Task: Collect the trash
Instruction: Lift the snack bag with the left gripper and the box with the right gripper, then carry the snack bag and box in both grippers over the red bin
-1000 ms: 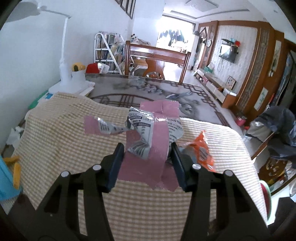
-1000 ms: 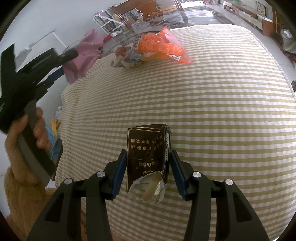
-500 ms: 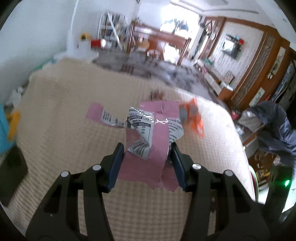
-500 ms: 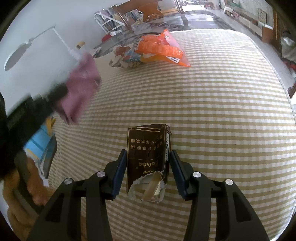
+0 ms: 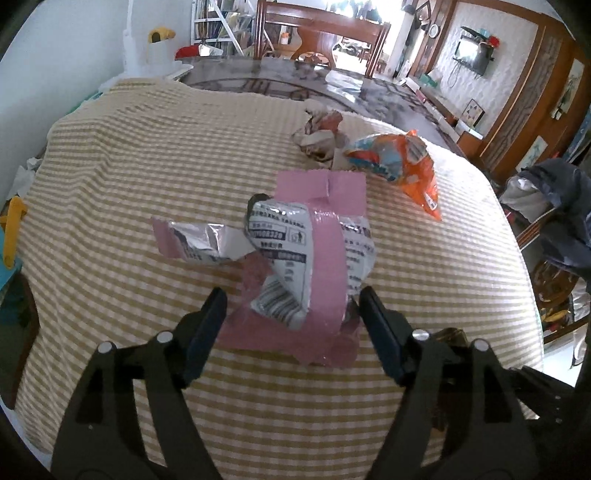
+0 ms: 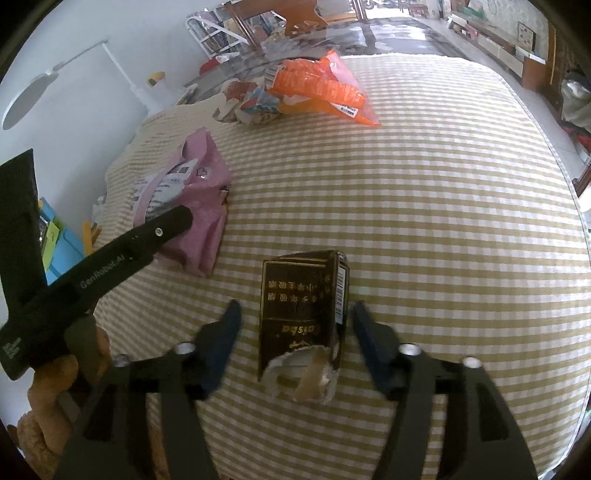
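Observation:
A pink and silver snack wrapper [image 5: 310,266] lies on the checked tablecloth [image 5: 129,177] between the fingers of my left gripper [image 5: 291,325], which is open around it. The wrapper also shows in the right wrist view [image 6: 184,199]. A torn dark brown carton [image 6: 301,317] lies on the cloth between the fingers of my right gripper [image 6: 295,332], which is open with gaps on both sides. An orange snack bag [image 5: 406,166] and a crumpled wrapper [image 5: 317,136] lie further back; the orange bag also shows in the right wrist view [image 6: 321,88].
A white desk lamp [image 5: 147,48] and clutter stand at the far left. A chair draped with dark clothing [image 5: 554,206] is off the right edge. A blue bin [image 6: 59,251] sits below the left edge. Wooden chairs [image 5: 317,33] stand behind.
Both grippers have opened. The pink wrapper was lowered from the air onto the cloth and let go. The dark carton was released and rests on the cloth.

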Motion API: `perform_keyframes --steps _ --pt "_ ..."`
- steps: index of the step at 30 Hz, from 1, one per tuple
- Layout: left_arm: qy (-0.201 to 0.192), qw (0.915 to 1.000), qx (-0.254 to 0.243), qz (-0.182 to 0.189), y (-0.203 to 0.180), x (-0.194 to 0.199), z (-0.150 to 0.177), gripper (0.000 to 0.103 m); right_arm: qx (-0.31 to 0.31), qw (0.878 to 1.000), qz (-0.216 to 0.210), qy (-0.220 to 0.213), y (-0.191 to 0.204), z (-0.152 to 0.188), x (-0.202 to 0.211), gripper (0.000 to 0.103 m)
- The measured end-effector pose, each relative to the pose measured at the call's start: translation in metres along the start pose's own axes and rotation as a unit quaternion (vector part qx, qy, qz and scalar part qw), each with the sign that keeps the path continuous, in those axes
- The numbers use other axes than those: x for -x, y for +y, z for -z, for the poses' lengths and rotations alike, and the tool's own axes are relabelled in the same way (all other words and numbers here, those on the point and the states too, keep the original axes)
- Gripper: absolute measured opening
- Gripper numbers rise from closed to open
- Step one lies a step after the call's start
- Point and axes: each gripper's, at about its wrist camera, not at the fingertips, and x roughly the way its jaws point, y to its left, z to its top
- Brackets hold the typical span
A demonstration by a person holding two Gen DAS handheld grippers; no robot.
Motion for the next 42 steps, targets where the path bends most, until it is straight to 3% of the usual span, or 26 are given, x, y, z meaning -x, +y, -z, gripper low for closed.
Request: perform_keyframes --steps 5,10,12,14,16,28,42 --pt "0.002 0.9999 0.010 -0.002 0.003 -0.004 0.001 0.083 0.004 1.000 0.002 0.004 0.001 0.000 -0.003 0.072" --pt "0.003 0.9997 0.021 0.007 0.005 -0.005 0.001 0.078 0.020 1.000 0.006 0.014 0.006 0.002 -0.007 0.071" --pt "0.002 0.9999 0.015 0.007 0.003 -0.004 0.001 0.073 0.033 0.999 0.013 0.018 0.011 0.003 -0.010 0.064" --pt "-0.003 0.9999 0.013 0.008 0.001 -0.001 0.000 0.072 0.040 0.999 0.018 0.020 0.013 0.004 -0.012 0.049" --pt "-0.010 0.9998 0.013 0.009 0.000 0.002 0.000 0.072 0.039 0.999 0.018 0.018 0.013 0.004 -0.012 0.047" --pt "-0.049 0.9984 0.015 0.023 -0.004 0.020 -0.007 0.069 0.020 0.999 0.008 -0.028 0.004 -0.002 0.009 0.046" --pt "-0.073 0.9962 0.008 0.046 -0.027 0.062 0.004 0.069 -0.024 0.990 -0.023 -0.134 -0.019 0.007 0.081 0.046"
